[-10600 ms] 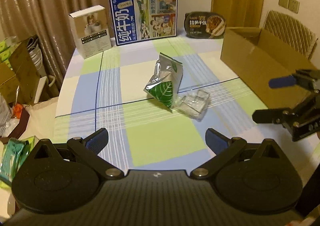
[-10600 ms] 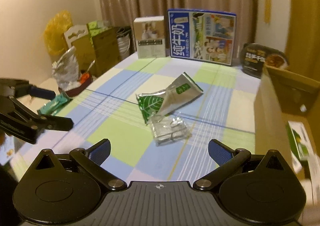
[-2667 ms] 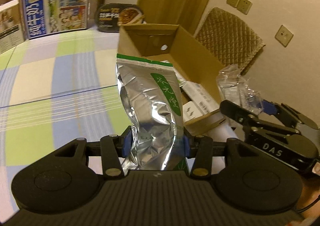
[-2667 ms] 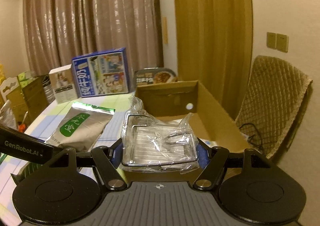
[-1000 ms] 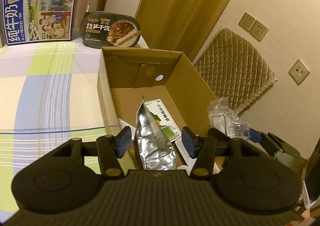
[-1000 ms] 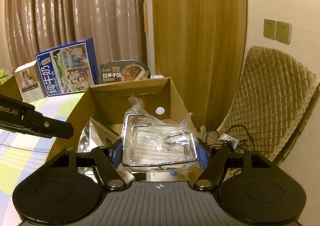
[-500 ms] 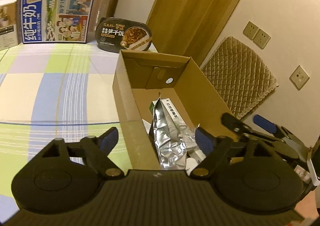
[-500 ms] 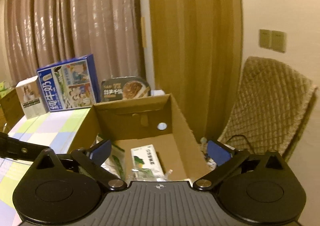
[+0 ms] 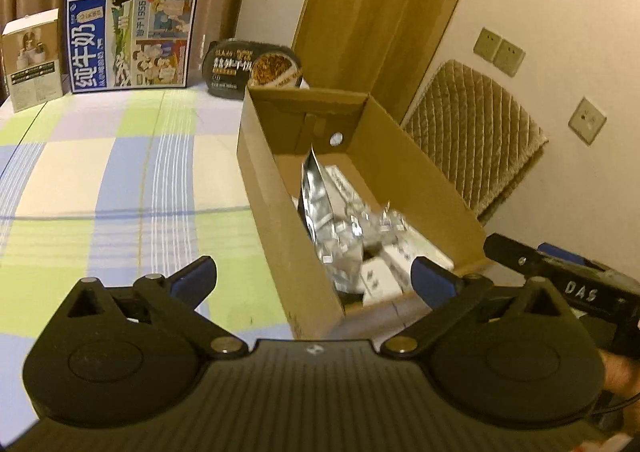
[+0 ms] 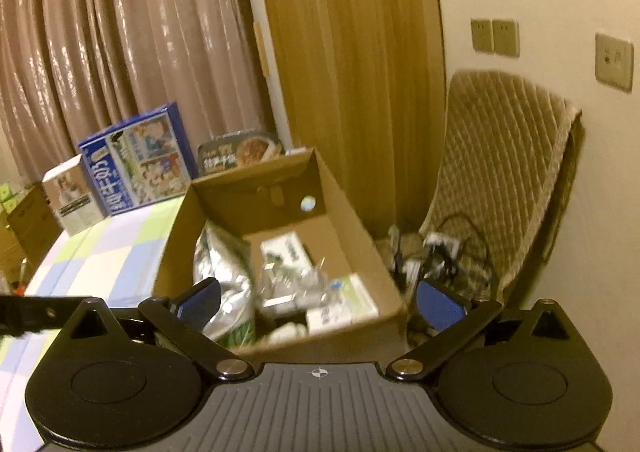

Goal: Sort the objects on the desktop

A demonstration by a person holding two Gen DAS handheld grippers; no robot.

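Observation:
An open cardboard box (image 9: 272,188) (image 10: 352,228) stands at the table's right edge. Inside it a silver foil pouch (image 9: 324,220) (image 10: 224,276) leans against the left wall, beside a clear plastic packet with a wire rack (image 9: 376,224) (image 10: 296,284) and several white cartons (image 10: 286,248). My left gripper (image 9: 314,278) hangs open over the box's near end, empty. My right gripper (image 10: 320,300) is open and empty too, above the near right corner; its black body (image 9: 560,280) shows in the left wrist view.
At the table's far edge stand a blue milk carton box (image 9: 130,38), a small white box (image 9: 32,60) and a black instant-meal bowl (image 9: 252,68). The checked tablecloth (image 9: 120,180) stretches left of the cardboard box. A quilted chair (image 10: 504,188) with cables sits to the right.
Both grippers let go: the pouch and the wire-rack packet now lie in the box. Both grippers have since drawn back a little, jaws wide.

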